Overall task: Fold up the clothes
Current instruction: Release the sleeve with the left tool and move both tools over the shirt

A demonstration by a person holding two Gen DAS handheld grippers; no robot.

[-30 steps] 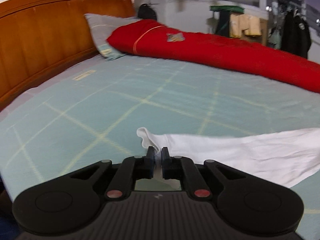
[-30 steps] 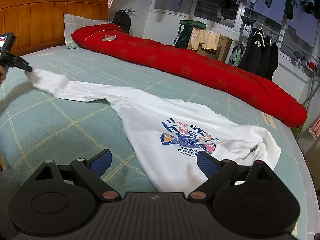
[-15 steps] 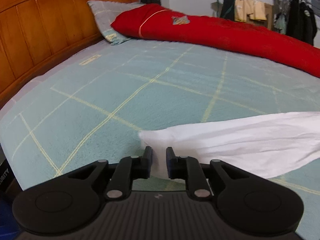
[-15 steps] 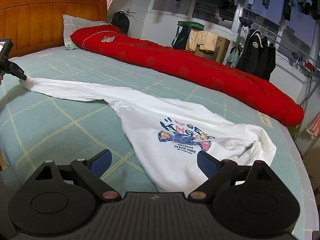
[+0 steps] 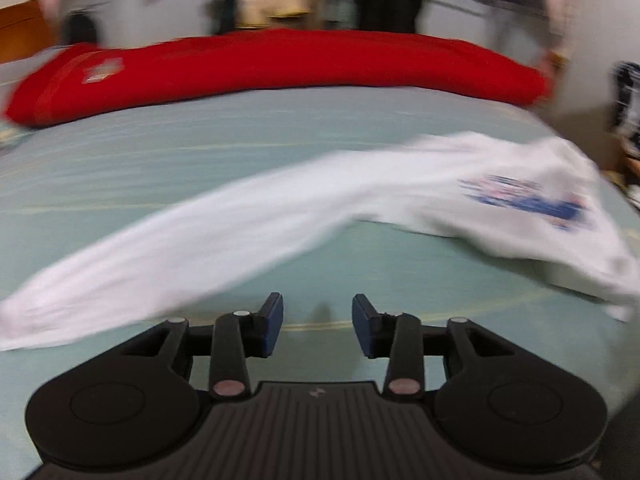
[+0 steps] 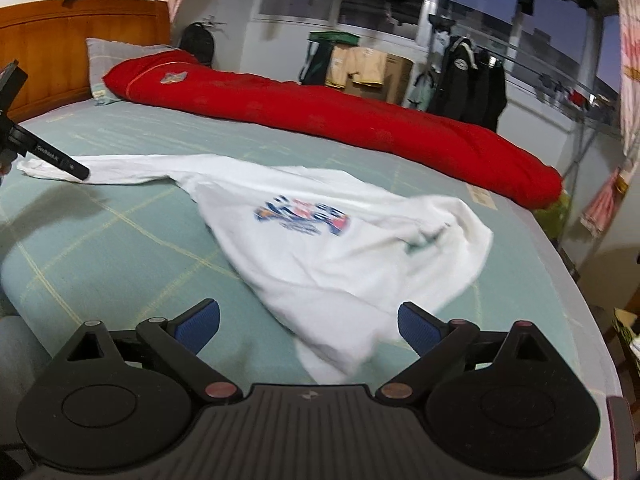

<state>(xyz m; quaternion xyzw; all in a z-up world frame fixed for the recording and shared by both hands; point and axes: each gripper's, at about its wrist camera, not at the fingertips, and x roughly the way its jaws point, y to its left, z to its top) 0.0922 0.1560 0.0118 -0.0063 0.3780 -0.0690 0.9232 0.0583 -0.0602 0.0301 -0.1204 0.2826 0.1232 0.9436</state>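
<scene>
The white shirt (image 6: 320, 240) lay spread on the bed (image 6: 120, 248), sleeve toward nine o'clock. Both the left gripper (image 5: 318, 322) and right gripper (image 6: 308, 322) gaped empty. Laying-out seemed finished; next, grasp an edge to fold.

A white shirt (image 6: 320, 240) with a blue and red chest print lies spread face up on the bed, ahead of the right claw, its hem between the fingers. One long sleeve (image 5: 180, 248) stretches flat, just ahead of the left claw, untouched.
</scene>
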